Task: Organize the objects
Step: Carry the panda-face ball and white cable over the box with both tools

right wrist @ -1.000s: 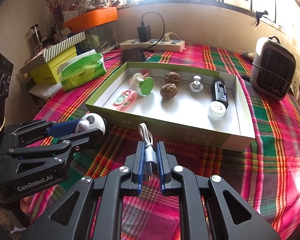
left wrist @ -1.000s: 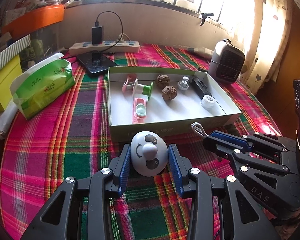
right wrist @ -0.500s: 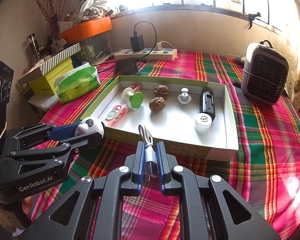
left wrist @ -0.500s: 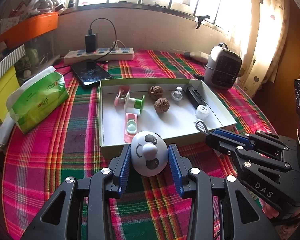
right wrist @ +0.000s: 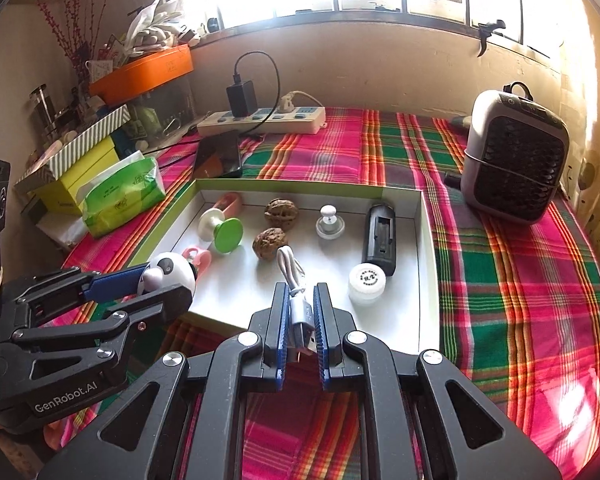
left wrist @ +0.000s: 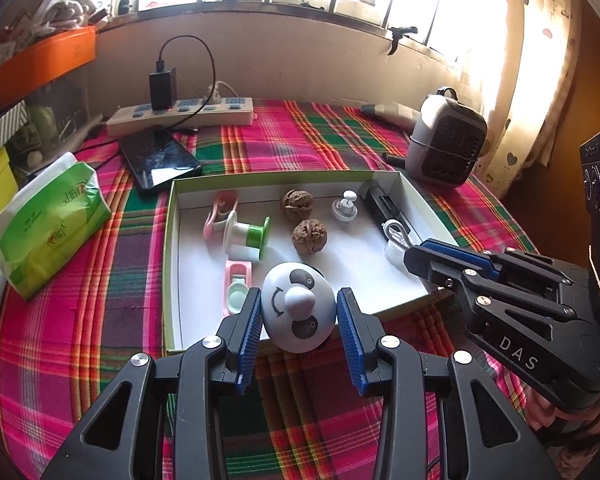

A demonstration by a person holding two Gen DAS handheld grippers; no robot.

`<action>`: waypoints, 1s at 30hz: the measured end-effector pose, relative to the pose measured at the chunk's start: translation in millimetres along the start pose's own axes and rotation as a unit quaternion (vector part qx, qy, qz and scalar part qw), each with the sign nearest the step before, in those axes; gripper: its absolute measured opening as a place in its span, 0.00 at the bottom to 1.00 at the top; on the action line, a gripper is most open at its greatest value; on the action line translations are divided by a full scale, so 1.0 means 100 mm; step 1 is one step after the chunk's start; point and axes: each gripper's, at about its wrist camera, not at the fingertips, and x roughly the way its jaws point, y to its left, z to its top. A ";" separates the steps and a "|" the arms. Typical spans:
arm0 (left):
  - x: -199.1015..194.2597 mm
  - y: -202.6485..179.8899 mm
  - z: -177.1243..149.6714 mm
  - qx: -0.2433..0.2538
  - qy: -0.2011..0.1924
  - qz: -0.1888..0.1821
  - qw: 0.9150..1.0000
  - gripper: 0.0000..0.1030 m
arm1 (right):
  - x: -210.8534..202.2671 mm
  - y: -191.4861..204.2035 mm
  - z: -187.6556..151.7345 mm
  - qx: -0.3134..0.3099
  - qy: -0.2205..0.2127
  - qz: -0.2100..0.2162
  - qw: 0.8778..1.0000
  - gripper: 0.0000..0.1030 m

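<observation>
A round white panda-face toy (left wrist: 298,307) sits between the blue pads of my left gripper (left wrist: 299,316), which is shut on it above the near edge of the shallow green-rimmed box (left wrist: 168,240). My right gripper (right wrist: 300,312) is shut on a short white USB cable (right wrist: 296,296), its loop sticking out past the fingertips over the box's front part. In the left wrist view the right gripper (left wrist: 414,254) reaches in from the right. Inside the box lie two walnuts (right wrist: 270,242), a green-and-white spool (right wrist: 222,232), pink pieces, a white knob (right wrist: 329,222), a black block (right wrist: 380,240) and a small white jar (right wrist: 367,282).
The box rests on a pink-and-green plaid cloth (right wrist: 520,260). A grey heater (right wrist: 514,160) stands at the right. A green tissue pack (right wrist: 120,196), yellow box, dark phone (left wrist: 158,158) and power strip (right wrist: 264,120) with a charger line the left and back, under a window.
Both grippers have risen and moved forward with their loads: from in front of the box's near wall to above its front part. Neither grip has changed.
</observation>
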 end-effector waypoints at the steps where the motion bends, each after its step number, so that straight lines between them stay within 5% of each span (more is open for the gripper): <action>1: 0.02 0.00 0.01 -0.001 0.001 0.002 1.000 0.35 | 0.02 -0.01 0.02 0.000 0.001 0.000 1.000 0.13; 30: 0.53 -0.01 0.20 0.006 0.035 0.015 0.999 0.35 | 0.60 -0.20 0.21 -0.005 0.050 0.002 0.999 0.13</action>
